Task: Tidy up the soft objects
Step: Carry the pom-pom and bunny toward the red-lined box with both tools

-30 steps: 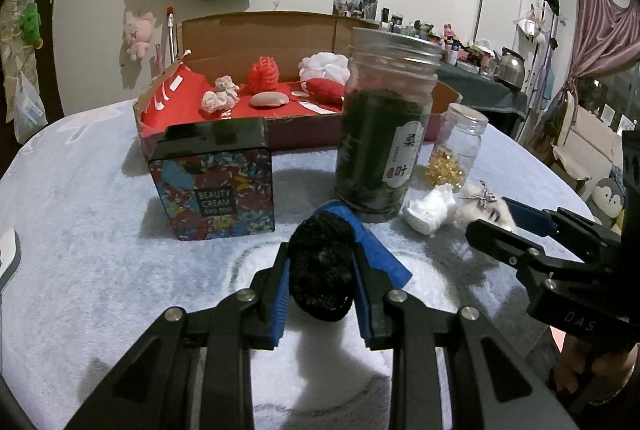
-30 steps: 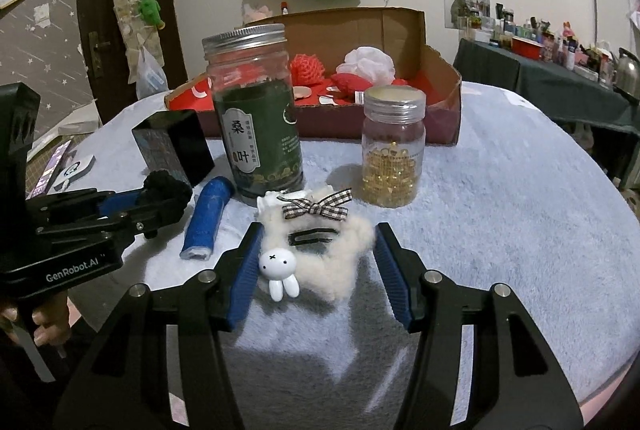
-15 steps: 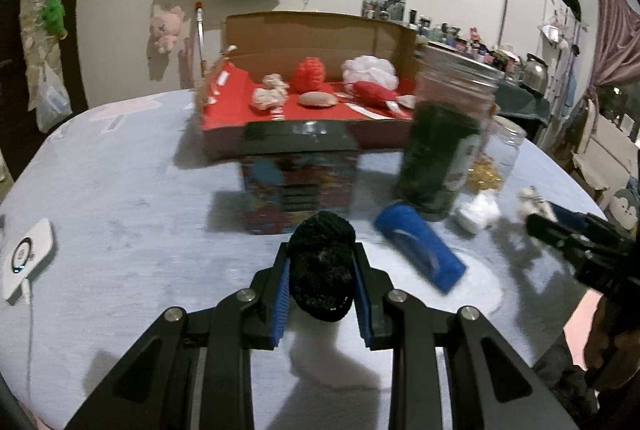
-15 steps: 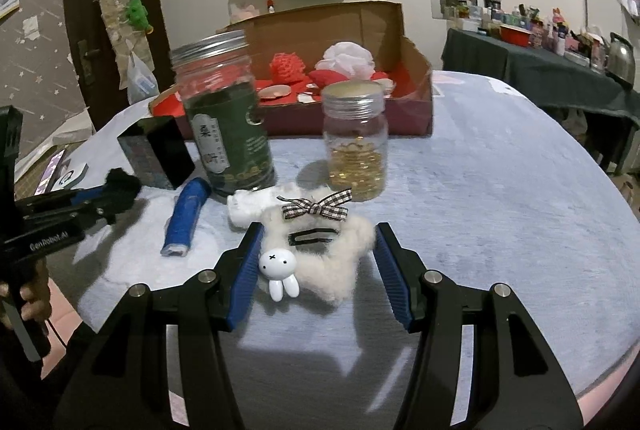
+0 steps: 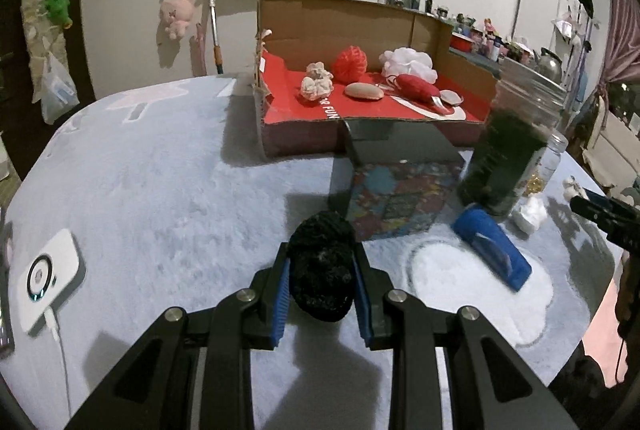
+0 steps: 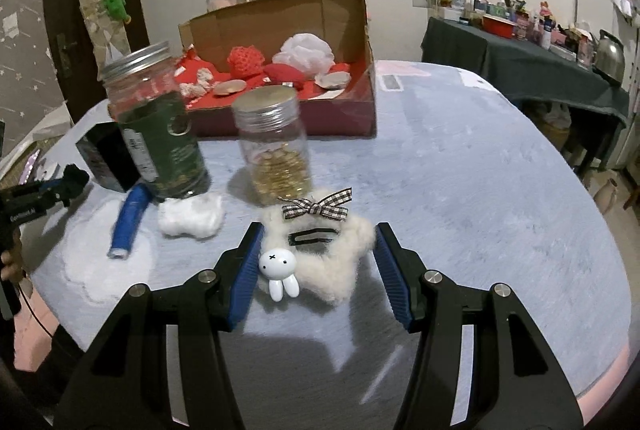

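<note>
Left gripper (image 5: 320, 284): jaws pinching a black fuzzy pom-pom-like soft ball (image 5: 322, 266), carried above the pale grey plush table cover (image 5: 160, 190).
Right gripper (image 6: 316, 270): jaws about half spread, pressing on both sides of a cream fluffy hair clip with a checked bow and a small white rabbit charm (image 6: 320, 254); it looks held clear of the cover, though I cannot be sure.
Destination: the open cardboard box with a red lining (image 5: 360, 106), at the far side of the table, already holding a red mesh puff (image 5: 351, 59), a white mesh puff (image 5: 408, 62) and other small soft pieces.
Left on the table: a white cotton wad (image 6: 191, 216) and a blue tube (image 6: 130, 222) (the tube may not count as soft), just beside the tall glass jar of dark green leaves (image 6: 156, 134) and the smaller jar of gold beads (image 6: 276, 154).
Step in hand: both picks appear made; this looks like the carry toward the box.
Next move calls for: passing over or around the patterned square tin (image 5: 396, 186) and the jars, which stand between the grippers and the box, then letting go above the red lining.
Risk: a low carry could knock a jar.
</note>
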A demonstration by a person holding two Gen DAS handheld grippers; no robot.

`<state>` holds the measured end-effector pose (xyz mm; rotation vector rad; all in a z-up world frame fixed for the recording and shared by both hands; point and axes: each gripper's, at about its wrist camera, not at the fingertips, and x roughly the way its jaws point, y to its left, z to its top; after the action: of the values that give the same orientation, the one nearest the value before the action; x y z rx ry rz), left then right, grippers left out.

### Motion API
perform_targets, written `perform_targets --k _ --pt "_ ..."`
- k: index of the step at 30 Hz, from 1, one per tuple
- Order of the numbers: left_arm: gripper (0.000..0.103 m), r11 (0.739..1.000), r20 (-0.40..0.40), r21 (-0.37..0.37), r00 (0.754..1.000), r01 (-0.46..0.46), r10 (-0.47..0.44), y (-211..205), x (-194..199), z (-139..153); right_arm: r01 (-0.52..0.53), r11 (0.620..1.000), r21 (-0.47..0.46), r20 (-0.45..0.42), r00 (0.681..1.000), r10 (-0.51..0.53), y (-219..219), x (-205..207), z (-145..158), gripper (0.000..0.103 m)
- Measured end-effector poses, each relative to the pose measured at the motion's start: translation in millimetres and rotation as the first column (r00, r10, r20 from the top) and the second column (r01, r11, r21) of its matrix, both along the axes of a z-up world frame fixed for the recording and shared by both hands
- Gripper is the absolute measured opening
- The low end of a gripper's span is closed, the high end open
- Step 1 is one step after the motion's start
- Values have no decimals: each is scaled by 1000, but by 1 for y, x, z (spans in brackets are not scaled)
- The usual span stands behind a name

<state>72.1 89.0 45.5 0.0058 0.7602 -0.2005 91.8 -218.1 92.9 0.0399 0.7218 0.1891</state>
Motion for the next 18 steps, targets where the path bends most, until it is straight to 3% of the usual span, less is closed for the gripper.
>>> perform_targets --k 18 --pt "29 991 -26 84 995 102 -100 8 50 9 -81 989 -121 -56 996 75 -18 55 9 53"
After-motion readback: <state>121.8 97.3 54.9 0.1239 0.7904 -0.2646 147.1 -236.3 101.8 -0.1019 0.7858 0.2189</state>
